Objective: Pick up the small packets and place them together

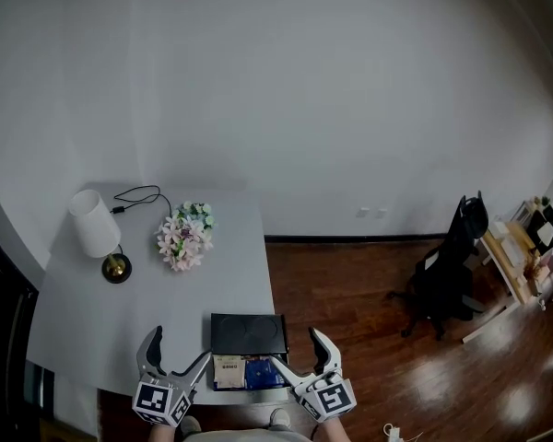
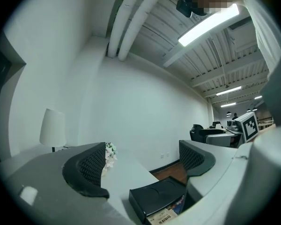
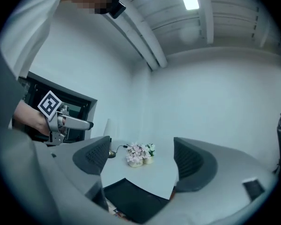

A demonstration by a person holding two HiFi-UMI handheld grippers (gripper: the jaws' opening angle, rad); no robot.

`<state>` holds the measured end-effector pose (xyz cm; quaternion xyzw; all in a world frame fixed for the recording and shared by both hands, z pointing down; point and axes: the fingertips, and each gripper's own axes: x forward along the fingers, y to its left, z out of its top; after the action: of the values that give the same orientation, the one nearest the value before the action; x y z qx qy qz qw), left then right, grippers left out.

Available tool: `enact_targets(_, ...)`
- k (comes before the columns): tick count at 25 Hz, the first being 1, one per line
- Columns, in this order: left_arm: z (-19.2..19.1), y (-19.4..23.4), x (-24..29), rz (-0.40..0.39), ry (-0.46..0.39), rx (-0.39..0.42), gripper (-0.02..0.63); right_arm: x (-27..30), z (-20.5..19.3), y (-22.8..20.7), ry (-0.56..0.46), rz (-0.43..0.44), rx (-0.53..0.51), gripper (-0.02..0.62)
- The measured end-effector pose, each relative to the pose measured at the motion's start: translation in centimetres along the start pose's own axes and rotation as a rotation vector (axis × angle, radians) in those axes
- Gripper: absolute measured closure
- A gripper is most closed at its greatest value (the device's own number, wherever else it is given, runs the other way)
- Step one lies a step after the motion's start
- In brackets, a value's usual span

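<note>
two grippers are being held level and side by side at the near edge of the table (image 1: 120,320). the left gripper (image 1: 177,355) is being kept wide open over the near left corner, with nothing between its jaws. the right gripper (image 1: 300,357) is being kept equally wide open at the near right corner, also with nothing gripped. a beige packet (image 1: 229,372) and a blue packet (image 1: 258,373) are being left side by side at the near edge, between the grippers and just in front of a black box (image 1: 249,334). print is being shown on the beige packet, too small to be read. open tabletop is being left between the box, the lamp (image 1: 97,228) and the flowers (image 1: 185,235). bare floor (image 1: 350,293) is being left free right of the table, up to a chair (image 1: 447,274).
</note>
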<state>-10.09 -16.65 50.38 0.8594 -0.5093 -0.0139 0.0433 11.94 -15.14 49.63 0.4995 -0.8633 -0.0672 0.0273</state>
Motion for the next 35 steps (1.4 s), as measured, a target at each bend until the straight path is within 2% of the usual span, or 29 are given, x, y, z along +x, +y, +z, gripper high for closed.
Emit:
enact_targets(2,-0.5,0.0,0.1,-0.003,0.019,-0.03,0.146,0.0,0.5,-0.1,-0.021,0.017,0.021,0.158)
enact_targets(3,-0.8,0.0,0.2,-0.002,0.03,-0.032,0.183,0.0,0.6,-0.2,-0.026,0.026,0.034,0.158)
enact_targets(5,-0.9,0.0,0.3,0.001,0.038,-0.006,0.184,0.1,0.4,-0.2,-0.015,0.06,0.052,0.162)
enact_targets(7,-0.6,-0.2,0.4,-0.002,0.025,0.022,0.184,0.2,-0.7,-0.2,0.015,0.11,0.067,0.193)
enact_targets(10,0.1,-0.4,0.6,-0.006,0.005,0.041,0.175,0.2,-3.7,-0.3,0.092,0.174,0.087,0.193)
enact_targets(13,-0.4,-0.1,0.6,0.004,0.017,0.04,0.175,0.4,-8.3,0.7,0.243,0.279,0.076,0.194)
enact_targets(18,-0.8,0.1,0.3,0.018,0.034,0.041,0.175,-0.2,-17.7,5.4,0.59,0.578,-0.139,0.195)
enact_targets(22,-1.1,0.3,-0.2,0.028,0.039,0.038,0.176,-0.7,-23.6,7.7,0.763,0.726,-0.21,0.196)
enact_targets(25,-1.0,0.4,-0.5,0.032,0.041,0.043,0.176,-0.9,-26.7,8.8,0.855,0.799,-0.282,0.196)
enact_targets(29,-1.4,0.5,-1.1,0.042,0.051,0.037,0.176,-1.0,-29.7,9.3,0.952,0.844,-0.375,0.196)
enact_targets(31,-1.6,0.5,-1.3,0.048,0.053,0.032,0.176,-1.3,-30.7,9.5,0.991,0.872,-0.412,0.273)
enact_targets(35,-1.7,0.7,-1.9,0.058,0.059,0.034,0.176,-1.4,-32.2,9.7,1.051,0.893,-0.502,0.274)
